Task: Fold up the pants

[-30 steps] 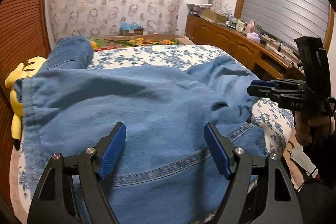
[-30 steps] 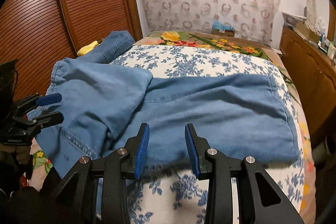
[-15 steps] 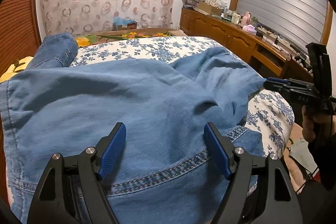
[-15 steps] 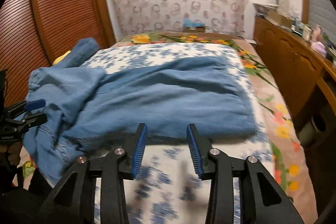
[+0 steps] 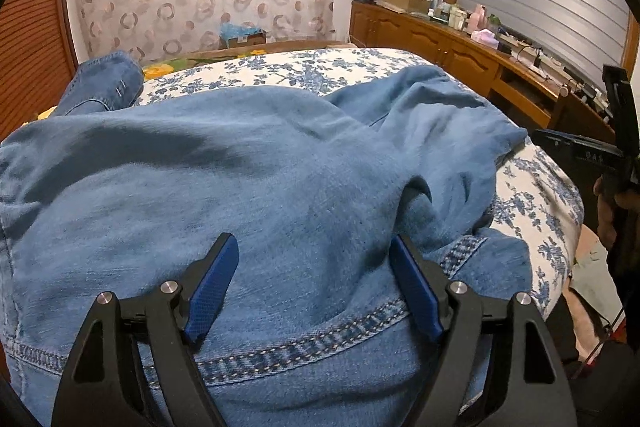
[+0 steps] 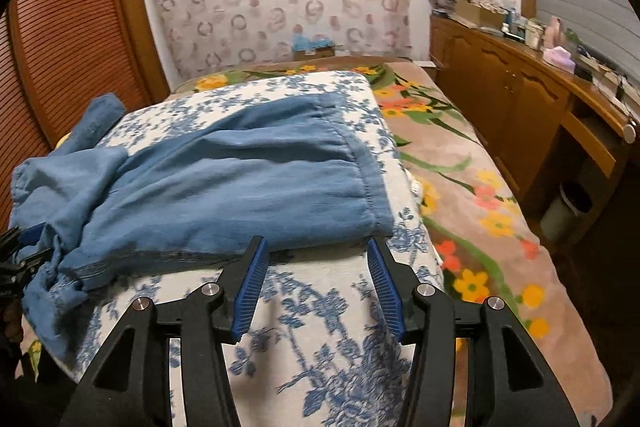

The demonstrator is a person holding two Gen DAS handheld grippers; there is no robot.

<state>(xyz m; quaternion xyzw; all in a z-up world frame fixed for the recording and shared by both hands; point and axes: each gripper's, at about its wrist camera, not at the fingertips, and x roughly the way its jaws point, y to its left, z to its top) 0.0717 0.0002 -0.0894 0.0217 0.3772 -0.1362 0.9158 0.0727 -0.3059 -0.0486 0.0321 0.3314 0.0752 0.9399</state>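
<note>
Your left gripper (image 5: 314, 283) hangs over the waist end of the blue denim pants (image 5: 240, 195). Its jaws stand wide apart. The stitched waistband seam (image 5: 304, 343) runs across just below the blue pads (image 5: 210, 291); whether the pads touch the cloth cannot be told, and they pinch nothing.

Your right gripper (image 6: 316, 285) is at the near edge of the floral-print mattress cover (image 6: 320, 327), pointing at the hem corner of the folded leg. Its jaws have just been opening and now stand apart. Nothing lies between them except the printed cover; the near edge of the denim sits just beyond the fingertips.

The pants lie spread across the mattress cover. In the right wrist view, one leg lies flat with its stitched hem (image 6: 360, 163) toward the right side of the bed, while the waist end is bunched and droops over the left edge beside your left gripper (image 6: 20, 247). A second denim garment (image 5: 106, 83) sits at the far left, near the louvred wooden door (image 6: 72, 39). A wooden sideboard (image 6: 520, 99) stands along the right of the bed.
</note>
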